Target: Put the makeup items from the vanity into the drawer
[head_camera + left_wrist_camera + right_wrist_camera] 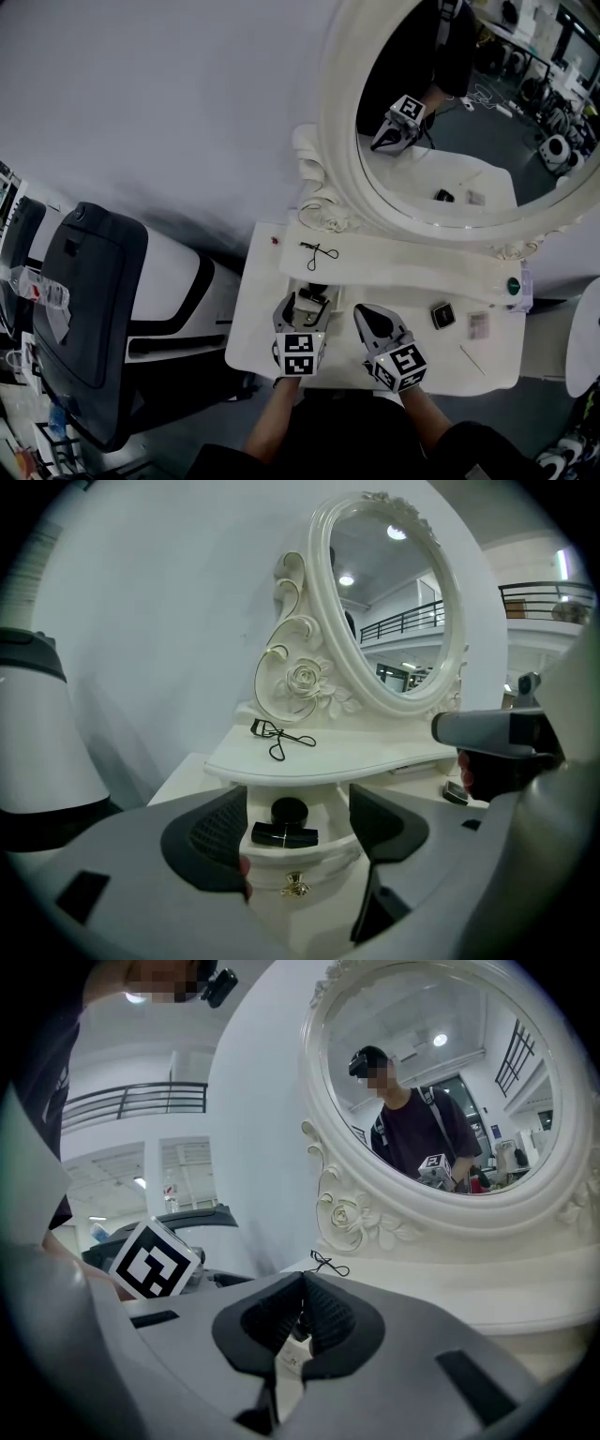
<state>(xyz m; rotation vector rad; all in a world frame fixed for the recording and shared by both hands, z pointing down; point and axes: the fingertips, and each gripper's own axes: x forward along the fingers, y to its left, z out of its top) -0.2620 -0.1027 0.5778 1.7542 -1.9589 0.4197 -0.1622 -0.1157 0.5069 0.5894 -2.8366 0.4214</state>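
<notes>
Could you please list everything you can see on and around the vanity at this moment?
vanity: one, white, centre.
mirror: one, oval, white carved frame, behind the upper shelf.
drawer: one, white, brass knob, open at the vanity's front.
jar: one, black, round, inside the drawer.
tube: one, black, lying in the drawer in front of the jar.
eyelash curler: one, black, on the upper shelf.
compact: one, dark, on the tabletop right of the right tongs.
palette: one, pinkish, just right of the compact.
stick: one, thin, pale, front right of the tabletop.
chair: one, black and white, left of the vanity.
left tongs: one, grey, open, facing the drawer.
right tongs: one, grey, shut.
</notes>
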